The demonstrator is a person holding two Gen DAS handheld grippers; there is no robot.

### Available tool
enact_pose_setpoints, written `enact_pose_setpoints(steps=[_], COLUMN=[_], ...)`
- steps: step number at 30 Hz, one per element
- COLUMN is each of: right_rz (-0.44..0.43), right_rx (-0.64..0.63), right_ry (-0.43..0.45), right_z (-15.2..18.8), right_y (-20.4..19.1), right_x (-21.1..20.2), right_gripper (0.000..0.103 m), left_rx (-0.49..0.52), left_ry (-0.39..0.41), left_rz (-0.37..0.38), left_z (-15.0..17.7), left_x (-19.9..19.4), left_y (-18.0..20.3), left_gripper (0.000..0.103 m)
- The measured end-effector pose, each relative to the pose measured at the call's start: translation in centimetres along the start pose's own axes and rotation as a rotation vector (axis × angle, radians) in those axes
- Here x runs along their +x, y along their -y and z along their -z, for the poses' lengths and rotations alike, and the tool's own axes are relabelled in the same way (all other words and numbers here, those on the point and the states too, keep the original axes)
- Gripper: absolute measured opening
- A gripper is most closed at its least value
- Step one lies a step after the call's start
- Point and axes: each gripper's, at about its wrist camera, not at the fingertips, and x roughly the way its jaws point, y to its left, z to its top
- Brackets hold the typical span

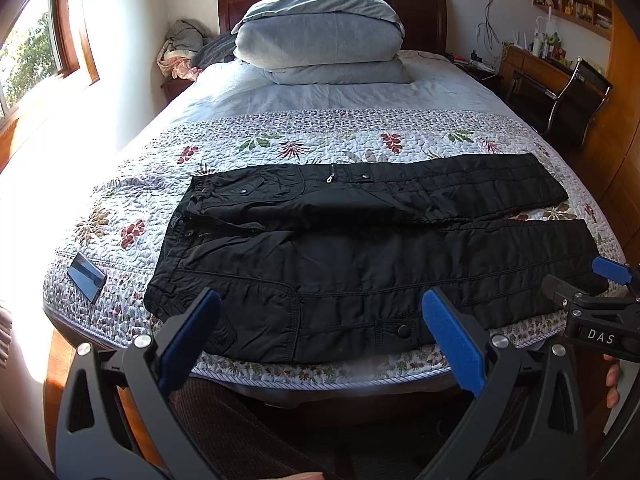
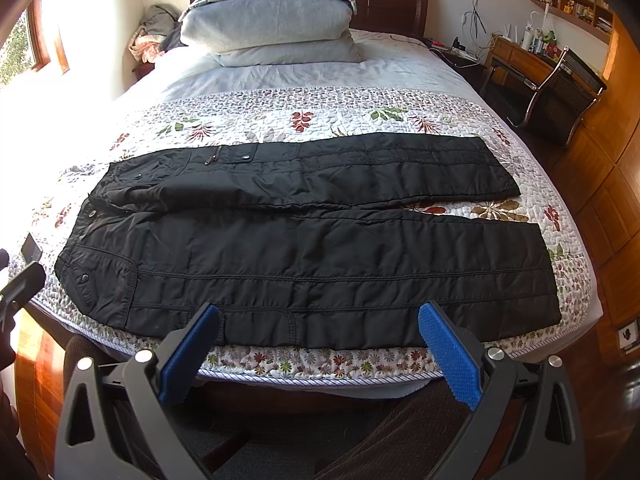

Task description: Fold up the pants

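Black pants [image 2: 304, 248] lay flat near the foot edge of the bed [image 2: 320, 360], on a flowered quilt [image 2: 320, 112]. Their long axis ran across the bed, with the waist to the left and both cuffs to the right. The legs lay side by side, slightly apart at the cuffs. The left gripper [image 1: 320, 336] and the right gripper [image 2: 320, 340] both hung wide open above the near edge, holding nothing. A phone [image 1: 87, 277] lay left of the waist.
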Motion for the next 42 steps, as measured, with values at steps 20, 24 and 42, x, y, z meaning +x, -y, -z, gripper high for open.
enact_pose_setpoints(steps=[20,24,42], right_rz=[0.001,0.002,0.000], right_rx=[-0.001,0.000,-0.001], right_ry=[-0.001,0.000,-0.005], right_z=[-0.11,-0.10,0.04], right_y=[-0.16,-0.19,-0.23], right_x=[-0.03,0.00,0.41], right_gripper=[0.100,0.100,0.100], left_rx=[0.002,0.003,0.005], left_ry=[0.001,0.001,-0.003], left_rz=[-0.002,-0.002,-0.010], left_z=[-0.20,-0.19,-0.15], left_x=[0.04,0.03,0.37], left_y=[-0.04,-0.06,-0.07], left_gripper=[0.101,0.101,0.101])
